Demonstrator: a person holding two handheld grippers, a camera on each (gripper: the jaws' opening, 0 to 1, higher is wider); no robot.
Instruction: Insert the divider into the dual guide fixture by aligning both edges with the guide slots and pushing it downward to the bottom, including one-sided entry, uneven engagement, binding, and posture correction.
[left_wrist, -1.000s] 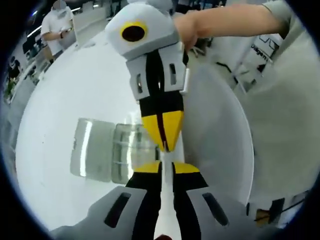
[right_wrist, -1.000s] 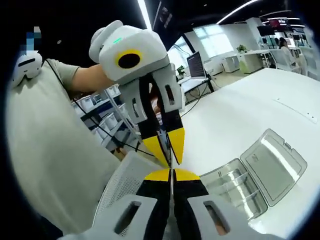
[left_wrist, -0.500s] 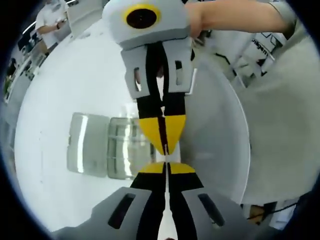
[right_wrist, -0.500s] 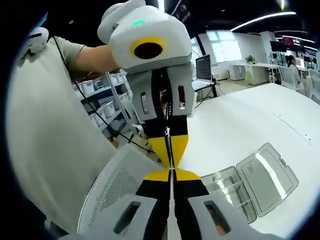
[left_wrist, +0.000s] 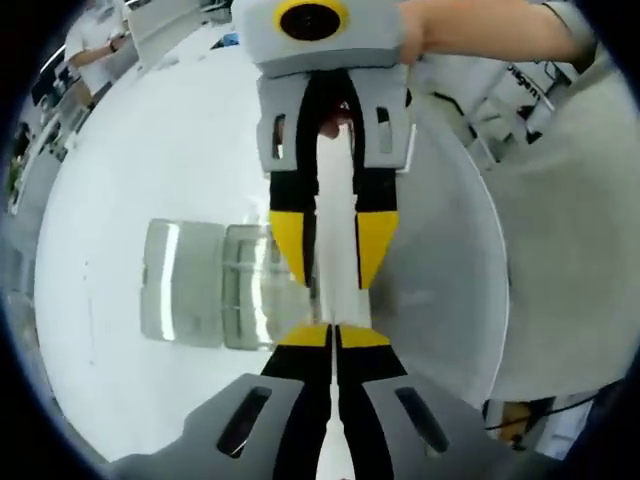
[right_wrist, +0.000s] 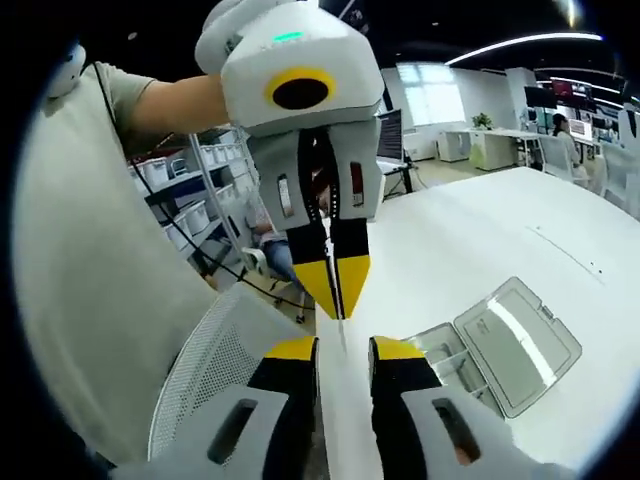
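The two grippers face each other tip to tip above a white table (left_wrist: 120, 180). My left gripper (left_wrist: 335, 332) is shut on a thin clear divider (right_wrist: 342, 335), which I see edge-on as a fine line. The left gripper (right_wrist: 338, 300) comes down from the top of the right gripper view. My right gripper (right_wrist: 345, 348) stands open, its yellow tips either side of the divider's edge without touching it. The right gripper (left_wrist: 333, 262) is spread the same way in the left gripper view. The clear guide fixture (left_wrist: 250, 290) (right_wrist: 448, 350) lies on the table with its lid (left_wrist: 180, 285) (right_wrist: 515, 345) folded open.
A person in a grey shirt (right_wrist: 90, 260) holds both grippers, close on one side. A white mesh chair back (right_wrist: 200, 400) sits under the right gripper. Shelves with bins (right_wrist: 200, 170) and desks (right_wrist: 500, 140) stand behind. Another person (left_wrist: 95, 40) stands at the far table edge.
The right gripper's jaws have opened and let go of the divider's edge. The left gripper stays shut on it. Both grippers remain tip to tip.
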